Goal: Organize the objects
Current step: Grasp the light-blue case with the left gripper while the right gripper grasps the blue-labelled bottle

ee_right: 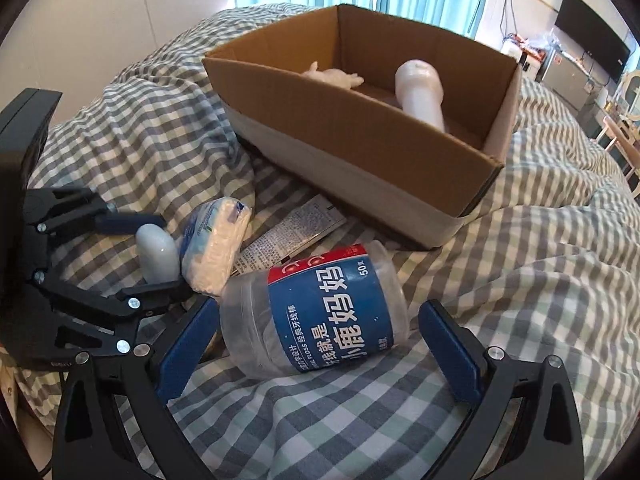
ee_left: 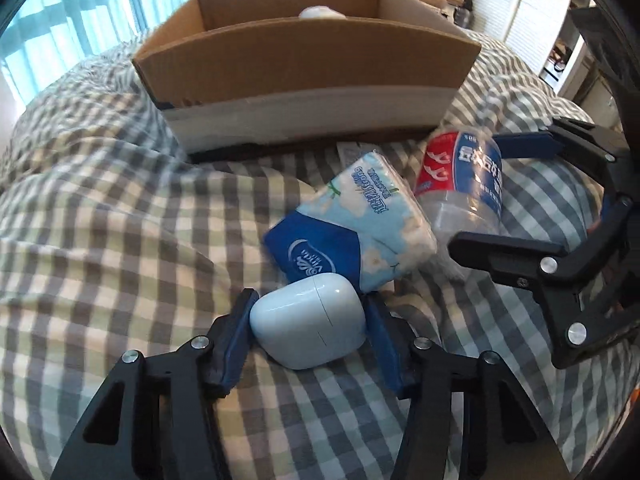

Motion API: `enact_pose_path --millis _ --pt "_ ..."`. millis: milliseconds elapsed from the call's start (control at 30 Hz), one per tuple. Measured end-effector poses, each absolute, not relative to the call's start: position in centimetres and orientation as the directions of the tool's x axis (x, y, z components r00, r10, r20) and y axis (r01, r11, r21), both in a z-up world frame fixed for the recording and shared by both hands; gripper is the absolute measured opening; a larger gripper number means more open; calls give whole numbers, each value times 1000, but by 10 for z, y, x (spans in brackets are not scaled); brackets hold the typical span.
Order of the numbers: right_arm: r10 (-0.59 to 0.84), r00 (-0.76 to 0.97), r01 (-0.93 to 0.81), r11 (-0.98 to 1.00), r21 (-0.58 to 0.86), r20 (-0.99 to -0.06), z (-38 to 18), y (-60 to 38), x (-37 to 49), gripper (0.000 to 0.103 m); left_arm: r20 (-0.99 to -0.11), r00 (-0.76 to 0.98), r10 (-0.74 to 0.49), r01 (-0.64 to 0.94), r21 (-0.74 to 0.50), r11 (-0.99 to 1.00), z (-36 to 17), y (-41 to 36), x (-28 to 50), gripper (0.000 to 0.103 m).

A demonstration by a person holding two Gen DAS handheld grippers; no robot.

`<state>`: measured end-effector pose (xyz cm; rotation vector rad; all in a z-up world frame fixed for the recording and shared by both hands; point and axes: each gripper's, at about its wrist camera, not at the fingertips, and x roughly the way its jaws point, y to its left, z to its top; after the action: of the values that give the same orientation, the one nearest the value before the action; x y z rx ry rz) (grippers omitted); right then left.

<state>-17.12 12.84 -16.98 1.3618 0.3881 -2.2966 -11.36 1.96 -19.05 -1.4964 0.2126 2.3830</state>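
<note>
My left gripper (ee_left: 308, 314) is shut on a pale blue earbud case (ee_left: 308, 320) resting on the checked bedspread; it also shows in the right wrist view (ee_right: 157, 254). A blue tissue pack (ee_left: 352, 220) lies just beyond it, also in the right wrist view (ee_right: 216, 248). My right gripper (ee_right: 316, 324) is open around a clear floss-pick jar (ee_right: 320, 312) with a blue and red label, lying on its side; its pads stand apart from the jar. The jar also shows in the left wrist view (ee_left: 460, 184). An open cardboard box (ee_right: 360, 120) stands behind.
The box (ee_left: 304, 64) holds a white cylindrical object (ee_right: 420, 88) and a small white item (ee_right: 332, 74). A printed paper leaflet (ee_right: 288, 236) lies between the box and the jar. The checked bedspread (ee_right: 520, 280) is rumpled. Curtains and furniture stand behind.
</note>
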Motion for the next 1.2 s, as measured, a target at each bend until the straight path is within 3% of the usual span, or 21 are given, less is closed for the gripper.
enact_pose_path --millis 567,900,1200 --pt "-117 -485 530 -828 -185 -867 -174 107 -152 95 -873 -432 227 -316 -89 -945 -176 7 -103 55" --pt "-115 -592 452 -867 -211 -798 -137 111 -129 94 -843 -482 238 -290 -103 -952 -150 -7 -80 55" --pt "-127 -682 378 -904 -198 -720 -88 126 -119 94 -789 -556 260 -282 -115 -952 -116 0 -104 55"
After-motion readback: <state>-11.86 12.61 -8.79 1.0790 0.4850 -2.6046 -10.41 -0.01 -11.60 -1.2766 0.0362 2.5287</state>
